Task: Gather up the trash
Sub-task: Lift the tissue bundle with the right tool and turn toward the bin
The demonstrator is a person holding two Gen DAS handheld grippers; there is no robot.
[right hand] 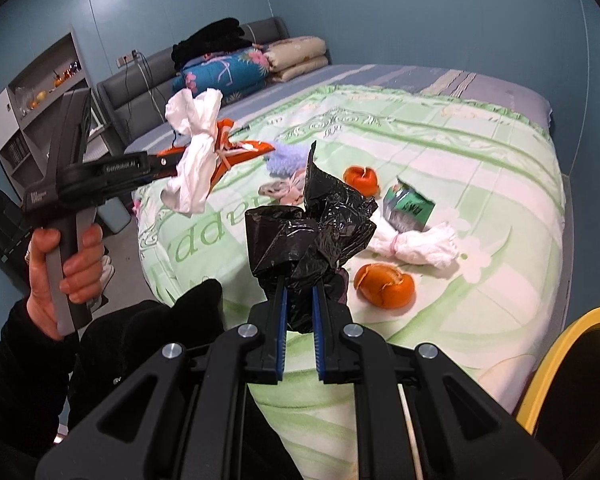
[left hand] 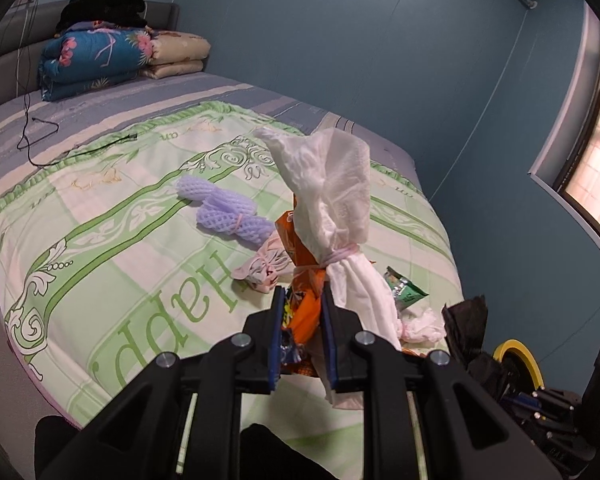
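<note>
A green quilted bed point(right hand: 440, 168) is filling both views. The left gripper point(left hand: 302, 312) is clenching a white tissue bundle point(left hand: 332, 200) and orange wrapper point(left hand: 306, 312), centre frame. The right gripper point(right hand: 300, 300) is gripping a crumpled black bag point(right hand: 312, 236) — its lower part hidden. A yellow-rimmed bin point(right hand: 556, 364) is cut off, lower right.

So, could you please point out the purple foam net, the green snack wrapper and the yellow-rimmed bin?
purple foam net point(left hand: 236, 220): left wrist view, middle of its mesh.
green snack wrapper point(right hand: 410, 204): right wrist view, its printed face.
yellow-rimmed bin point(right hand: 560, 352): right wrist view, its yellow rim.
</note>
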